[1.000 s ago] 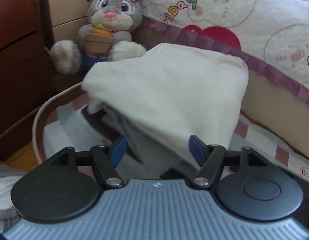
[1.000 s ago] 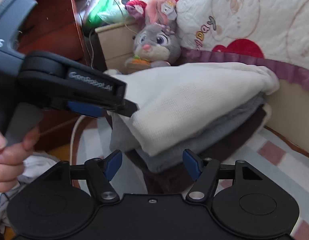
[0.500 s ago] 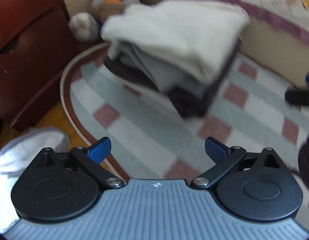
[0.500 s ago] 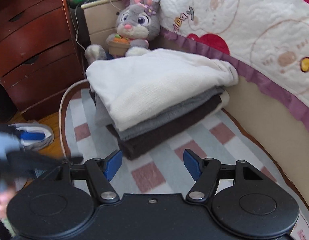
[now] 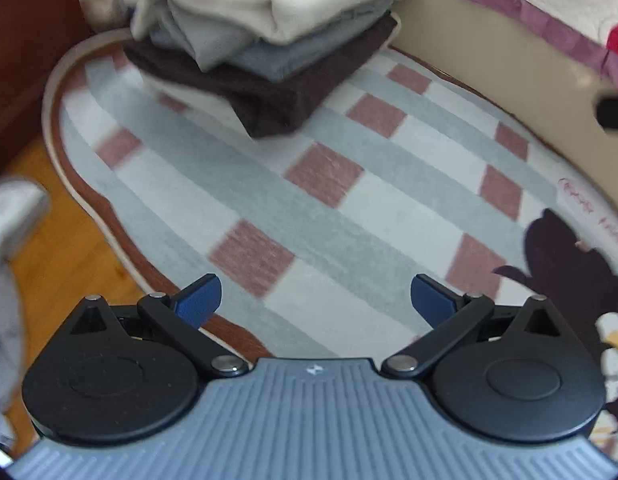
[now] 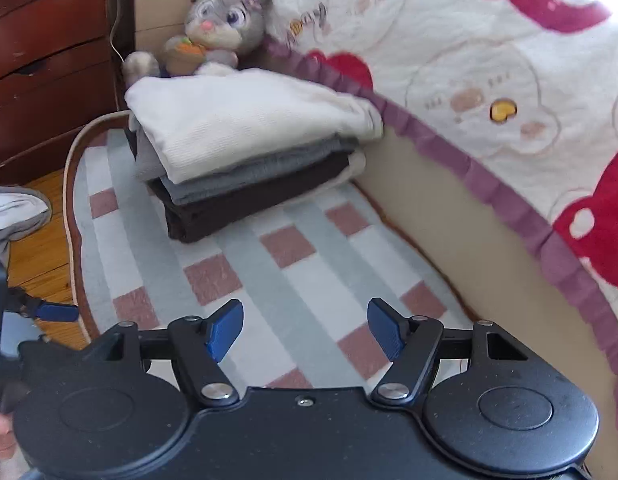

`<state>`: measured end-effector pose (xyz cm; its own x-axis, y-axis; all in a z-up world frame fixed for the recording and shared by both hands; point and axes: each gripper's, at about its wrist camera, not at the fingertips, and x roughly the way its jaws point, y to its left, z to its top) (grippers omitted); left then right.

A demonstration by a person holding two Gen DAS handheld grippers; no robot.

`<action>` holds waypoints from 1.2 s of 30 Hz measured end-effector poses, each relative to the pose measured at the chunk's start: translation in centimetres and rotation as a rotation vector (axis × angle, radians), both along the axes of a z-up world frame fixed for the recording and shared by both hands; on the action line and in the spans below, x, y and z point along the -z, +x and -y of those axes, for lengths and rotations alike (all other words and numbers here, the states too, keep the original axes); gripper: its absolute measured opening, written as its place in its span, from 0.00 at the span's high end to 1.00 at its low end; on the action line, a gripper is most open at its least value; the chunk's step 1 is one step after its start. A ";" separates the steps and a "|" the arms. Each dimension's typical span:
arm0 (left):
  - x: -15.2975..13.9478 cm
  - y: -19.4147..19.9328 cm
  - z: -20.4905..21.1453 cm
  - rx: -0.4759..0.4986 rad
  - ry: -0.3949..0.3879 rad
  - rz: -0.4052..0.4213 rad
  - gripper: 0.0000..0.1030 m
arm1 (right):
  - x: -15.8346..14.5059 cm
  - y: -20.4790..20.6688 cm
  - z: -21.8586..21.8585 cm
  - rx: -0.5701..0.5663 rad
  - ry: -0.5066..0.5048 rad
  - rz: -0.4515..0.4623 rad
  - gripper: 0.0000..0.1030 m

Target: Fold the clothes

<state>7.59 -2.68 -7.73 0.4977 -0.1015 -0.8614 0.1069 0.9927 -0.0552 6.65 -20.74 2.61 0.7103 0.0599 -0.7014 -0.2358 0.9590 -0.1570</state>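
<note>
While both of our grippers hang over the checked rug [image 5: 317,200] with nothing between their jaws, the left gripper [image 5: 316,300] has just spread fully apart and the right gripper [image 6: 305,328] stands partly open. We see the folded stack [image 6: 245,148], cream on grey on dark brown, resting on the rug against the bed base [image 6: 429,216]. Its top layer overhangs, so a careless nudge could slump it. A dark garment [image 5: 569,264] lies near our left jaws. Red script on the rug's edge is too blurred to read.
</note>
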 end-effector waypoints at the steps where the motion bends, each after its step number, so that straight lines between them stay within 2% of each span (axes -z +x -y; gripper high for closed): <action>1: -0.5 0.0 0.3 -0.001 0.027 0.002 0.00 | 0.3 -0.1 0.2 0.016 0.030 0.008 0.29; 5: -3.1 0.3 1.6 0.022 0.145 -0.011 0.00 | 1.3 -0.2 0.9 0.095 0.163 0.011 0.29; 8: -5.2 0.4 2.7 0.028 0.190 0.040 0.00 | 1.4 -1.3 0.9 0.090 0.174 0.010 0.29; 14: -6.8 -0.1 5.2 0.106 0.113 0.064 0.00 | 1.3 -2.6 2.3 0.142 0.170 -0.007 0.29; 17: -6.2 -0.5 6.5 0.087 0.080 0.054 0.00 | 1.5 -3.2 3.0 0.170 0.167 -0.015 0.29; 23: -5.2 -1.5 7.9 0.105 0.085 0.068 0.00 | 2.3 -3.6 3.6 0.191 0.177 -0.037 0.29; 29: -4.9 -1.6 7.3 0.088 0.066 0.063 0.00 | 2.9 -3.4 3.6 0.191 0.199 -0.060 0.29; 36: -4.5 -1.4 6.4 0.084 0.053 0.072 0.00 | 3.1 -3.6 3.1 0.188 0.173 -0.047 0.28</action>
<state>6.17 -9.09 -3.24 0.5504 -0.1012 -0.8288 0.1921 0.9813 0.0078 3.09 -23.85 -0.45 0.6869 0.0519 -0.7249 -0.0537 0.9983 0.0206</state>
